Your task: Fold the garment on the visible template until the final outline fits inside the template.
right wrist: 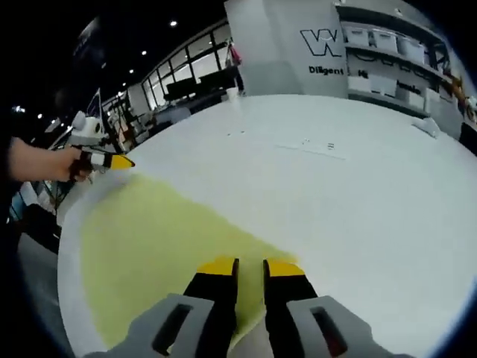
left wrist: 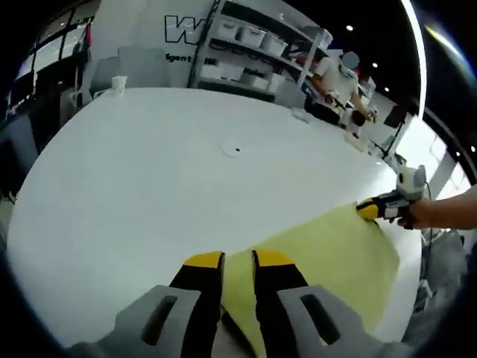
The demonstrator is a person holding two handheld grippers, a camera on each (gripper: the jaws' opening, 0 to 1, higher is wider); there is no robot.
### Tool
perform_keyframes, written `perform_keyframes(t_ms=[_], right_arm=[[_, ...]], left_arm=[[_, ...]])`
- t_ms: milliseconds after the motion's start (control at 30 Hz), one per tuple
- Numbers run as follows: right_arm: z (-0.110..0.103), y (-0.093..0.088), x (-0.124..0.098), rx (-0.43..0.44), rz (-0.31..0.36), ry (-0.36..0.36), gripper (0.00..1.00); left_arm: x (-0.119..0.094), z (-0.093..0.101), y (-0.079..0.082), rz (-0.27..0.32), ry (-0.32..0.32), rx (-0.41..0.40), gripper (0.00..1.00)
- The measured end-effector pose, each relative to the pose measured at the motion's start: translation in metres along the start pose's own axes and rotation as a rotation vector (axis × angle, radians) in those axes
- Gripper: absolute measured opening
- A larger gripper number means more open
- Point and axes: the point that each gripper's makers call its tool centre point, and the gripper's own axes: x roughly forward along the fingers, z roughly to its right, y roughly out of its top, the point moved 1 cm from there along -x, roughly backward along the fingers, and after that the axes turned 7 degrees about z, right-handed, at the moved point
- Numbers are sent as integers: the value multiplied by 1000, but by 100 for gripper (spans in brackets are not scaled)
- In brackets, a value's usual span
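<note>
The yellow garment [left wrist: 328,253] is pinched at opposite corners between the pressed-together jaws of the left tool [left wrist: 237,261] and right tool [right wrist: 250,267]. Uneven pulling could slip a corner free, skewing the fold on the white surface [left wrist: 149,186].

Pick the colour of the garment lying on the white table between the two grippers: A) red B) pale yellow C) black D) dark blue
B: the garment spread on the white table is pale yellow, and it looks the same in the right gripper view.
</note>
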Motion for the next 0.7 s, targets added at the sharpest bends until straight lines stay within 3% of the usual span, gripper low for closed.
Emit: perform_keyframes(t_ms=[100, 133, 167, 233, 333, 400, 433, 533, 700], right_arm=[[5, 1, -1, -31, -5, -14, 0], [5, 1, -1, -24, -3, -8, 0], [5, 1, -1, -24, -3, -6, 1], [5, -1, -3, -39, -7, -8, 1], [5, -2, -8, -53, -19, -13, 3], [0, 3, -12, -81, 7, 1, 5], [-6, 7, -14, -108, 27, 14, 5], [-26, 9, -17, -156, 35, 65, 6], [-65, -4, -25, -241, 26, 149, 8]], left_arm=[[2, -15, -24, -95, 59, 8, 12], [3, -20, -12, -16, 68, 60, 6], [1, -23, -18, -49, 86, 27, 2], [3, -26, -16, -35, 78, -9, 0], [2, -25, -16, -37, 82, -8, 0], [-1, -25, -13, -23, 83, 20, 0], [-2, -21, -6, 17, 66, 26, 0], [-9, -4, -2, 41, 23, 92, 0], [-17, 32, -20, 12, -77, 194, 0]])
